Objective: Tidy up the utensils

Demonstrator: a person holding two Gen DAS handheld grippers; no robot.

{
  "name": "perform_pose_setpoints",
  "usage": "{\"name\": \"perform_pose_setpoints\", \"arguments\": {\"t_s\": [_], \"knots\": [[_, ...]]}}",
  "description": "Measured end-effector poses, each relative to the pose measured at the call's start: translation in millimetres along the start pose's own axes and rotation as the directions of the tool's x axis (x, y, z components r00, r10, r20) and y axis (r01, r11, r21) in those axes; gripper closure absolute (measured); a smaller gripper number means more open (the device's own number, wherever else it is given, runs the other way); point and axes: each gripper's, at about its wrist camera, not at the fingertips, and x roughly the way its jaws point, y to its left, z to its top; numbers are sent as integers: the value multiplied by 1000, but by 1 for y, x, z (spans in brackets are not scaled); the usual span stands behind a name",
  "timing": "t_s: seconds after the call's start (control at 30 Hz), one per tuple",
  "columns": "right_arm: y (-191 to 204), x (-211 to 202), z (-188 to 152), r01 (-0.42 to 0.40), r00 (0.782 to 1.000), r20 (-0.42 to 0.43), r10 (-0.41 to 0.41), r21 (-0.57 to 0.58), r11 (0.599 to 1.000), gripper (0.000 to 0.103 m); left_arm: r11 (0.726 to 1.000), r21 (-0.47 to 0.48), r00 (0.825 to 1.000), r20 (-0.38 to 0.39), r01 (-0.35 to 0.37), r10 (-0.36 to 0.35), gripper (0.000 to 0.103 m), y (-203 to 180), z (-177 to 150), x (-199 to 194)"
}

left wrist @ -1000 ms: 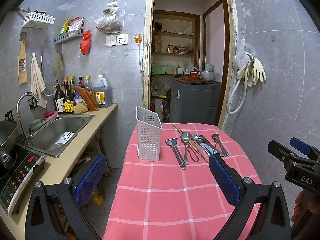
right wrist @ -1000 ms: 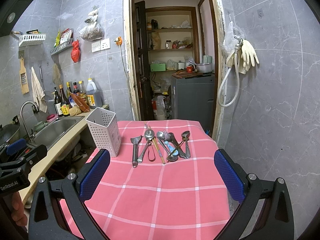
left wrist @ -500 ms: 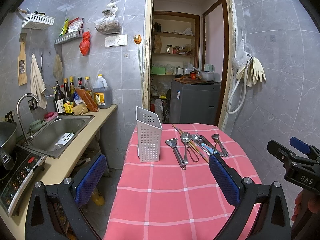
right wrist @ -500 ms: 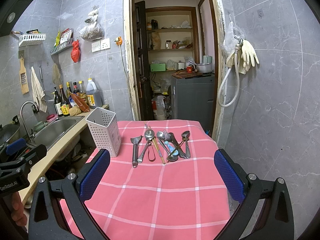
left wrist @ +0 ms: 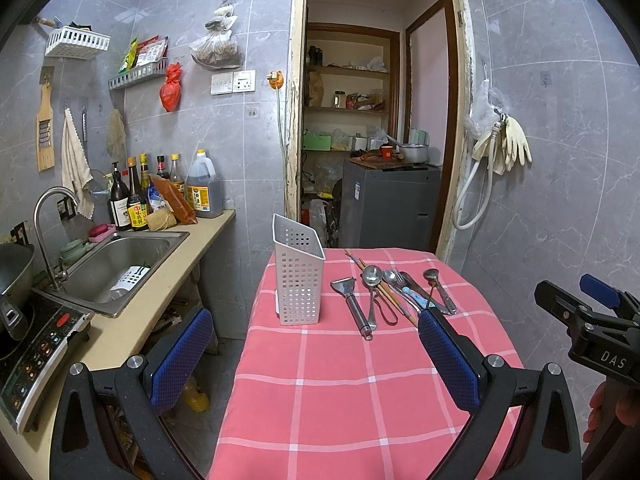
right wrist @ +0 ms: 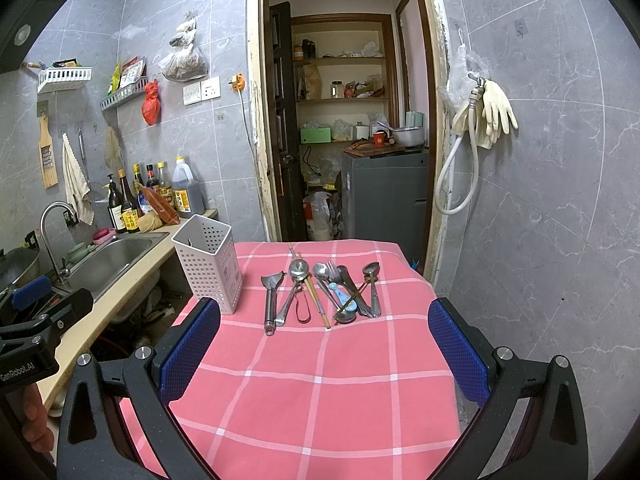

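The table point(right wrist: 320, 400) with the pink check cloth is the biggest thing here, and it fills the space between and ahead of the fingers of both grippers, so it looks like the place picked for the sorting job. The white holder point(right wrist: 208, 264) with little holes stands upright ahead of the right gripper point(right wrist: 324, 344), past its left finger, and in the left view the white holder point(left wrist: 298, 276) sits ahead and between the fingers, nearer the left one. It stands by itself with its open top up, likely so the tools can be dropped in from above, and I can see nothing in it yet. The utensils point(right wrist: 320, 292) lie flat in a loose row just beside the holder, straight ahead of the right gripper's fingers, and some of them cross over each other. In the left view the utensils point(left wrist: 392, 292) lie ahead, close to the tip of the right finger. The peeler point(right wrist: 271, 300) lies nearest the holder, then a big spoon point(right wrist: 294, 288), then chopsticks point(right wrist: 314, 296), and a small blue and white spoon point(right wrist: 340, 298) sits in the pile of forks and spoons. The left gripper point(left wrist: 316, 344) has its blue fingers point(left wrist: 180, 356) spread wide with nothing in them and touching nothing. The right gripper's blue fingers point(right wrist: 458, 352) are spread wide too, and they hold nothing. Both hang above the near part of the cloth, well apart from the tools, so I think the job has not started and a first pick is next
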Motion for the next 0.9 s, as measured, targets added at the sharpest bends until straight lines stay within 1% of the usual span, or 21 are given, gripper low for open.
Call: {"name": "perform_pose_setpoints", "arguments": {"t_s": [0.6,0.7,0.8,0.9], "knots": [[1,0,-1,0,1000,0,0,0,1000,1,1000,-1,1000,0,-1,1,0,0,0,0],[0,-1,-2,-1,1000,2,1,-2,1000,1,1000,-5,1000,-6,8,-8,0,0,2,1],[0,-1,-2,-9,1000,1,9,-6,1000,1,1000,-6,1000,-12,19,-19,0,-4,11,0],[-1,-2,4,-18,1000,6,18,-13,1000,1,999,-22,999,-18,37,-38,0,6,12,2]]}}
